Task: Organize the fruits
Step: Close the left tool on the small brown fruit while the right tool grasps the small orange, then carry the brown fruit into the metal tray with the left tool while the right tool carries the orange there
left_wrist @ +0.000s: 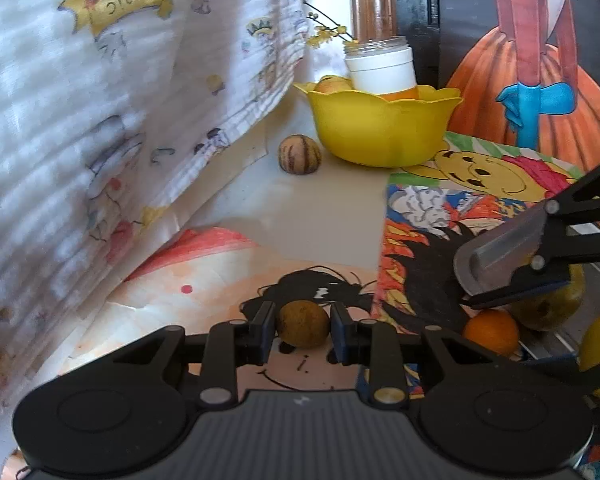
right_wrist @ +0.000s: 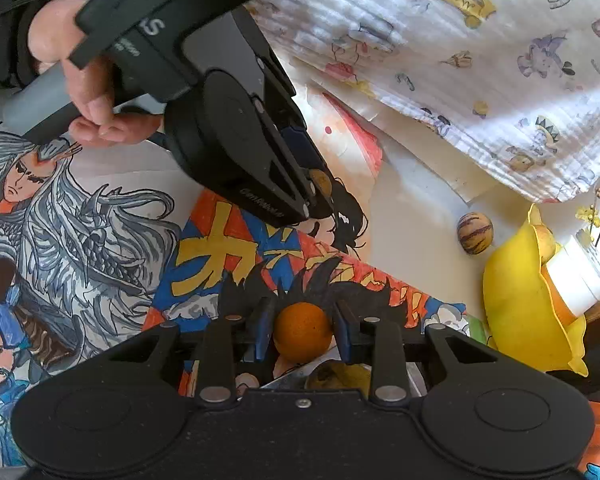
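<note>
Right wrist view: right gripper (right_wrist: pixel 303 330) clamps orange (right_wrist: pixel 302 332); left gripper (right_wrist: pixel 320 196) half-hides its brown fruit (right_wrist: pixel 321 182).

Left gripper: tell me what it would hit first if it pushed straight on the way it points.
The left gripper, shut on a small brownish fruit, points down at the drawings covering the table. It would likely press the fruit into that paper first; the striped fruit and yellow bowl lie much farther.

Sunlit printed cloth (left_wrist: pixel 100 100) drapes behind, perhaps a curtain.
</note>
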Available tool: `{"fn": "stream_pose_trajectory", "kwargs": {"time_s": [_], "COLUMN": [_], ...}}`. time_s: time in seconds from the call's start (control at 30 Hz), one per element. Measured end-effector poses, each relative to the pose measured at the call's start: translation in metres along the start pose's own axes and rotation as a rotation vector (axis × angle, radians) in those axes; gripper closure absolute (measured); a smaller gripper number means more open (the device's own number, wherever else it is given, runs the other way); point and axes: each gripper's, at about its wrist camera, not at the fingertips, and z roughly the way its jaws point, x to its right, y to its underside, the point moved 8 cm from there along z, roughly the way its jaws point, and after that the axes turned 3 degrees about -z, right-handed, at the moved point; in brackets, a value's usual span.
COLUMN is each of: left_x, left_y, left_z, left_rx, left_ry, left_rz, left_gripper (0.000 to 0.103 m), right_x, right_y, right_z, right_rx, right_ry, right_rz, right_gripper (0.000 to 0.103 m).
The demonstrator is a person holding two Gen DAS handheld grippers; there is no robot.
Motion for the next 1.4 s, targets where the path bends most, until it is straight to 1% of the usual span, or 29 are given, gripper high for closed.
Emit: {"fn": "stream_pose_trajectory", "kwargs": {"time_s": [0.13, 0.23, 0.37, 0.6, 0.9, 1.13, 1.4], "left_x": [0.004, 0.004, 0.003, 0.005, 0.01, 0.012, 0.031], "left_y": [0.0, 0.0, 0.001, 0.004, 0.0, -0.006, -0.02], "left_z": [-0.005, -0.007, -0.013, -0.021, -0.038, -0.05, -0.064], "left_rx": [0.002, 0.0, 0.006, 0.012, 0.036, 0.053, 0.09], "left_ry": [0.033, 0.043, 0.038, 0.024, 0.012, -0.015, -0.018], "left_rz": [-0.005, -0.019, -0.04, -0.071, -0.105, -0.158, -0.151], "left_gripper": [0.071, 0.071, 0.071, 0.071, 0.071, 0.071, 0.071], "right_x": [0.002, 0.0, -0.005, -0.008, -0.004, 0.008, 0.022], "right_y": [-0.001, 0.0, 0.0, 0.001, 0.007, 0.014, 0.035], "right_z": [0.001, 0.0, -0.006, -0.02, -0.045, -0.072, -0.1], "right_rx": [-0.005, 0.009, 0.04, 0.093, 0.166, 0.219, 0.245], "right_ry": [-0.006, 0.019, 0.059, 0.103, 0.159, 0.206, 0.263], "right_rz": [0.004, -0.009, -0.021, 0.017, 0.103, 0.177, 0.257], "right_gripper": [0.07, 0.071, 0.072, 0.072, 0.072, 0.071, 0.071]}}
